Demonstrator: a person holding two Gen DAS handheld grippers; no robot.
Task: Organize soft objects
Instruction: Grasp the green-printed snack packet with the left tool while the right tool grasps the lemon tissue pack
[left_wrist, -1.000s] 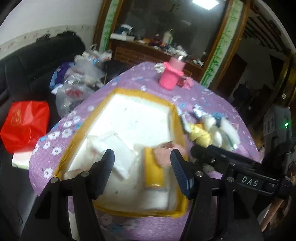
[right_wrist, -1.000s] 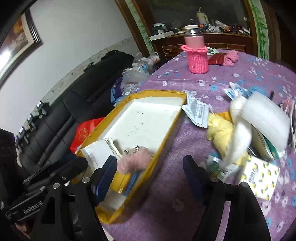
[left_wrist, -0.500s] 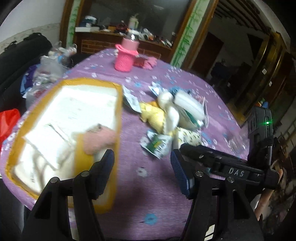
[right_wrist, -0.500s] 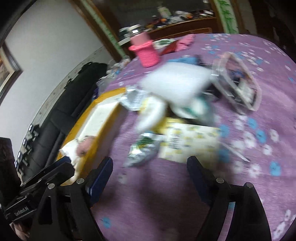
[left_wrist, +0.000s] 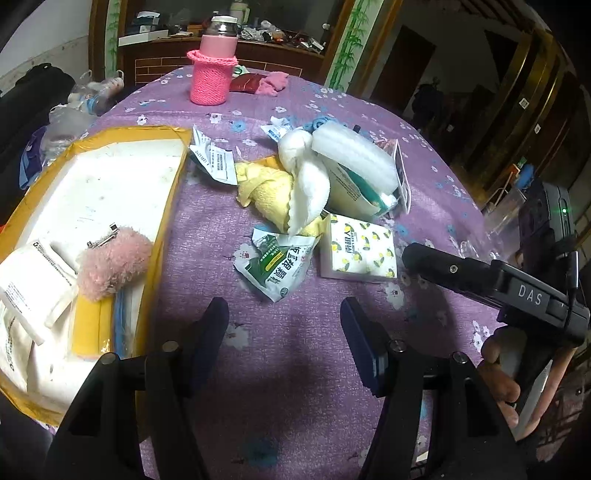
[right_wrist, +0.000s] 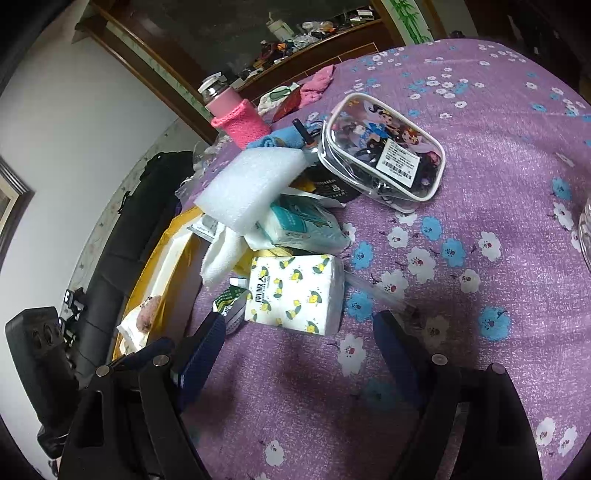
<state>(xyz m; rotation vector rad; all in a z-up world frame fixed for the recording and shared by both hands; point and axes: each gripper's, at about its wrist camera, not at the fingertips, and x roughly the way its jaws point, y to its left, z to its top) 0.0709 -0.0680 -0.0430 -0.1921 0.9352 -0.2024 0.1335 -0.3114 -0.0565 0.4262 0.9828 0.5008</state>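
Observation:
A yellow-rimmed white tray (left_wrist: 168, 206) on the left holds a pink fluffy clip (left_wrist: 114, 262), white packets and a yellow sponge (left_wrist: 90, 325). A pile lies mid-table: a yellow cloth (left_wrist: 266, 188), a white towel (left_wrist: 306, 192), white foam (left_wrist: 351, 151), a green sachet (left_wrist: 277, 262) and a lemon-print tissue pack (left_wrist: 356, 249). My left gripper (left_wrist: 284, 325) is open and empty, just short of the sachet. My right gripper (right_wrist: 299, 343) is open and empty, in front of the lemon tissue pack (right_wrist: 295, 291). The foam (right_wrist: 251, 188) and towel (right_wrist: 221, 254) lie behind it.
A pink knit-sleeved bottle (left_wrist: 212, 70) and a pink cloth (left_wrist: 273, 83) stand at the far side. A clear cartoon pouch (right_wrist: 384, 151) lies right of the pile. The purple flowered tablecloth (right_wrist: 480, 280) covers the table. A black sofa with bags is on the left.
Both grippers have swung right, from over the tray to the pile in mid-table. Both stay open and empty. The pink clip stays in the tray.

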